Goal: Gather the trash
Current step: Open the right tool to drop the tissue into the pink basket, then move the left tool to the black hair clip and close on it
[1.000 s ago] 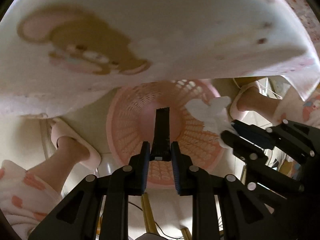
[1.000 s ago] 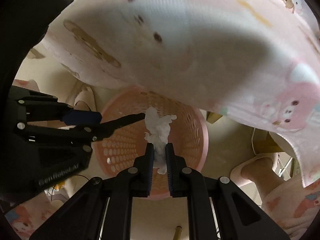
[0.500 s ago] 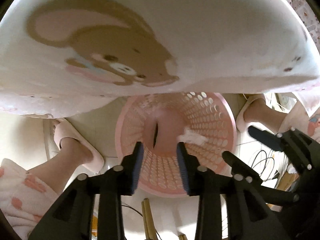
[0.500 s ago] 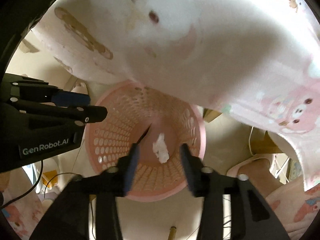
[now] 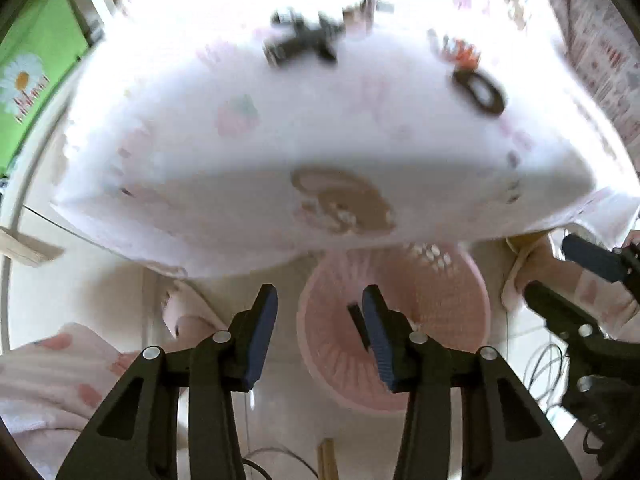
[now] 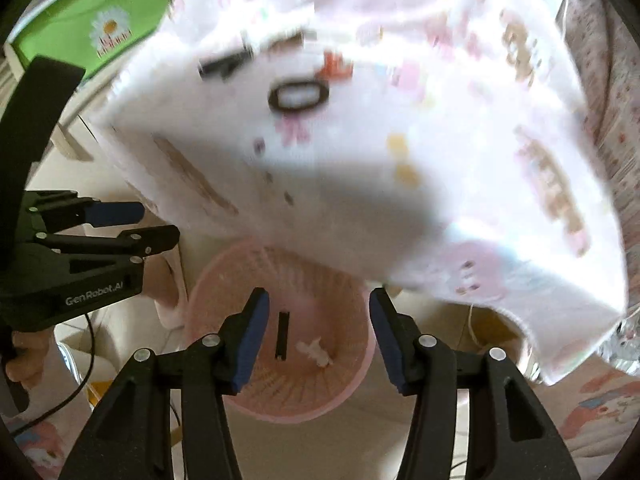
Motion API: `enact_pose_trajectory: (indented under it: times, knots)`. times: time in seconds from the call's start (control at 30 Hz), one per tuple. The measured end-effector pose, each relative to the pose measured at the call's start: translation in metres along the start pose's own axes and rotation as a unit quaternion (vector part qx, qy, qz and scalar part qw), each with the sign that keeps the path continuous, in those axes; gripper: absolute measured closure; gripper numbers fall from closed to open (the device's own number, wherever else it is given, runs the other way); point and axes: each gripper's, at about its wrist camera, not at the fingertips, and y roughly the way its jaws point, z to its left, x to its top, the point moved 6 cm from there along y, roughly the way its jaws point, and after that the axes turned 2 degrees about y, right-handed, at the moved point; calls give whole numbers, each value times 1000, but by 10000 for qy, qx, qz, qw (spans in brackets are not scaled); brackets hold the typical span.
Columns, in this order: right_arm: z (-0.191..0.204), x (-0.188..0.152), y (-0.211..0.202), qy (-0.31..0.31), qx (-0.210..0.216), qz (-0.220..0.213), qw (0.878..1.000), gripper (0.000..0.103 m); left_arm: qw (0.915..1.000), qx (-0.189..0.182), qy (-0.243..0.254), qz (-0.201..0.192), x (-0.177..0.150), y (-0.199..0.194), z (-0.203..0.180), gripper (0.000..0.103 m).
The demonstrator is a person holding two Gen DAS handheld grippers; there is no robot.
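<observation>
Both hand-held grippers hang over the floor with us, and both have just been opening: the left hand-held gripper [image 5: 316,300] shows its blue pads spread with only air between them, and the right hand-held gripper [image 6: 318,306] stands a touch wider, also gripping nothing. Biggest thing ahead of us is the tabletop [image 5: 280,152], draped in a white cloth with pink and brown cartoon prints, its hanging edge filling the upper half of both views. Blurred on top of it we can make out a dark jumble [image 5: 304,38], a black ring [image 6: 298,96] and something orange-red [image 6: 338,66] just behind the ring; what they are we can't say. Down on the pale floor, partly under that cloth edge, sits the pink perforated basket [image 6: 240,292]. Inside it, on the bottom, lies a black strip [image 6: 282,336], and just beside it the crumpled white tissue [image 6: 316,352], the two close but apart. From the left view the strip [image 5: 358,326] peeks out against the inner side of the right finger, and the tissue is hidden there. Off to the sides we catch slippered feet [image 5: 188,312] and pink-patterned pyjama legs.
</observation>
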Motion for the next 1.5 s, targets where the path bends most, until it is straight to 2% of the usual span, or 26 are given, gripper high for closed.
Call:
enact_pose_trajectory:
  times: [0.07,0.17,0.23,0.3,0.43,0.47,0.57,0.63,0.7,0.83,0.93,1.03,1.13,1.17,1.23,1.3,1.37,1.43,1.5]
  knots:
    - [-4,5,-15,49,-24,-222,9997,48,9993,129,105,-333,4,-17,0,60]
    - [-11,19,-38,140,0,-573,9983,48,9958,129,179,-887,18,-45,1,52]
    - [-21,37,-59,188,-20,-896,9958,48,9923,240,113,-1207,30,-63,7,42]
    - [-27,58,-78,134,-72,-1232,9923,46,9869,244,-2,-1595,47,-85,14,19]
    - [-38,103,-109,-12,-265,-1799,9833,35,9712,339,-49,-2359,84,-126,27,11]
    - [-40,110,-115,-50,-260,-1894,9815,32,9677,378,-22,-2492,93,-133,29,5]
    - [-44,133,-124,-113,-283,-2149,9762,26,9619,407,-135,-2701,113,-143,39,2]
    - [-45,138,-122,-81,-280,-2263,9736,20,9625,381,-251,-2676,124,-138,45,1]
    - [-49,139,-112,3,-315,-2294,9728,20,9631,405,-347,-2636,127,-130,48,1]
    - [-55,132,-83,38,-403,-2077,9774,20,9638,385,-420,-2604,122,-108,49,1]
    - [-62,126,-67,-8,-606,-1892,9801,20,9675,269,-521,-2461,115,-89,51,1]
    - [-74,125,-58,264,-560,-1763,9824,20,9706,185,-548,-2338,110,-72,52,3]
    - [-82,125,-49,517,-422,-1621,9845,20,9741,-9,-504,-2203,113,-62,50,12]
    - [-83,126,-46,554,-412,-1593,9848,20,9757,-130,-441,-2141,115,-57,47,18]
    - [-82,126,-44,563,-396,-1587,9849,20,9796,-255,-421,-1951,118,-48,44,34]
    - [-78,127,-42,508,-411,-1587,9852,20,9827,-425,-449,-1744,117,-39,40,56]
    - [-73,128,-40,460,-373,-1571,9858,20,9846,-557,-437,-1597,115,-32,36,57]
    - [-67,129,-38,388,-315,-1541,9868,20,9856,-500,-435,-1554,115,-28,36,57]
    - [-63,130,-36,320,-297,-1522,9874,20,9866,-441,-424,-1512,116,-23,37,52]
